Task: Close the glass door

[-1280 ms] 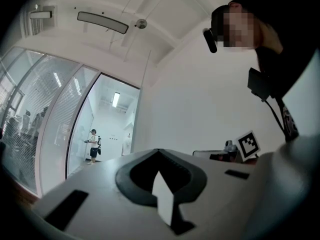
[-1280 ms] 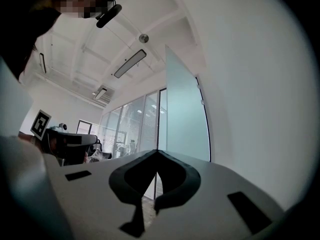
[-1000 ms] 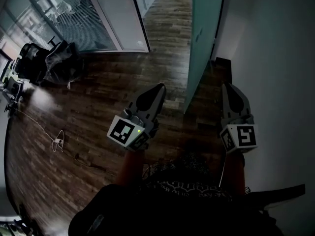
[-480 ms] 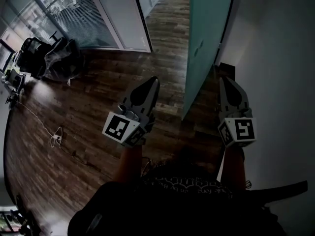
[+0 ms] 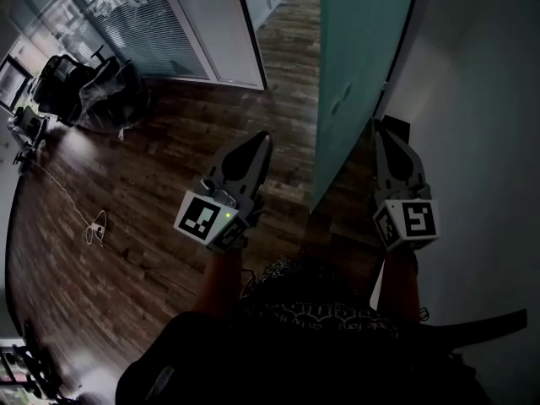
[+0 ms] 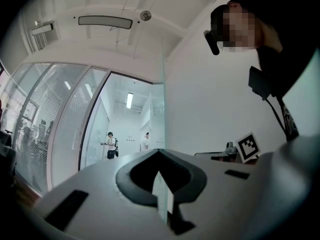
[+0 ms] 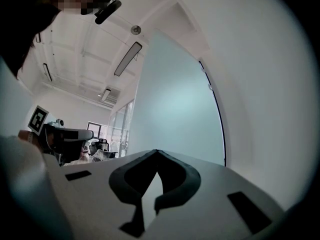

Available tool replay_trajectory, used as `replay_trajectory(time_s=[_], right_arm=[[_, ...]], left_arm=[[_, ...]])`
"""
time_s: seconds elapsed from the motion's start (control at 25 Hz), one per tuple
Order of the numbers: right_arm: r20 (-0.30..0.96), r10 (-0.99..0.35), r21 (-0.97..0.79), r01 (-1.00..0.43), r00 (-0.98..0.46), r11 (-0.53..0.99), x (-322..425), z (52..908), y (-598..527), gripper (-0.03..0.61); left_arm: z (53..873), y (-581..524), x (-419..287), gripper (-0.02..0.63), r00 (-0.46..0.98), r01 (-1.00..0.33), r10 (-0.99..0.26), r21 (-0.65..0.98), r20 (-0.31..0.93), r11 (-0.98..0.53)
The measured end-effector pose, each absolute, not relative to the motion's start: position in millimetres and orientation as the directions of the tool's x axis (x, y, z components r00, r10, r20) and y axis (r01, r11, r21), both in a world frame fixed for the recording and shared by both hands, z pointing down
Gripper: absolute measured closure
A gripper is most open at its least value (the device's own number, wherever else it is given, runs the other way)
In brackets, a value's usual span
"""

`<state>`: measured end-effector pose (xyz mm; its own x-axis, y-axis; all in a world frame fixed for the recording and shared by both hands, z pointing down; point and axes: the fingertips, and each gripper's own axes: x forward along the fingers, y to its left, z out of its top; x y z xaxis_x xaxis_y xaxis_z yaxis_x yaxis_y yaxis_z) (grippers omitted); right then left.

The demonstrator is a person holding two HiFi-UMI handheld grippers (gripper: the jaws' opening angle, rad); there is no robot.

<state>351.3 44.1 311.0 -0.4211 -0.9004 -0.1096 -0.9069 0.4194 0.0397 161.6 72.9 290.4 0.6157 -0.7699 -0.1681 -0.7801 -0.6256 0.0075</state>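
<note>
Your left claw (image 5: 261, 137) and right claw (image 5: 381, 125) are shut and empty. The glass door (image 5: 359, 57) has its edge between them. Wood floor (image 5: 143, 192) spreads out to your left.

Head view looks steeply down; gripper views look forward, sharing the glass door (image 5: 354, 74)

Head view dim and underexposed, a pale sheen on the wooden floor (image 5: 72, 154); both gripper views bright under a ceiling strip light (image 6: 105, 21), edges dark and fisheye-bent
</note>
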Motion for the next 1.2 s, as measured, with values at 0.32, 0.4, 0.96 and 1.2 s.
replay_trajectory(time_s=[0.32,0.4,0.96,1.2], right_arm=[[-0.105,-0.889,0.046,-0.895,-0.446,0.444,341,312,-7,0.575],[-0.093,-0.887,0.049,-0.892,-0.452,0.449,338,312,-18,0.575],[0.151,-0.724,0.065,-0.724,-0.673,0.686,299,378,-51,0.405],[0.191,-0.681,0.063,-0.684,-0.707,0.727,280,382,-73,0.405]], left_arm=[[287,19,156,0.612,0.62,-0.777,-0.767,0.01,-0.167,-0.63],[285,5,155,0.612,0.621,-0.775,-0.766,0.015,-0.167,-0.632],[297,-12,150,0.612,0.631,-0.769,-0.761,0.007,-0.154,-0.639],[289,-31,131,0.612,0.618,-0.78,-0.772,0.01,-0.145,-0.626]])
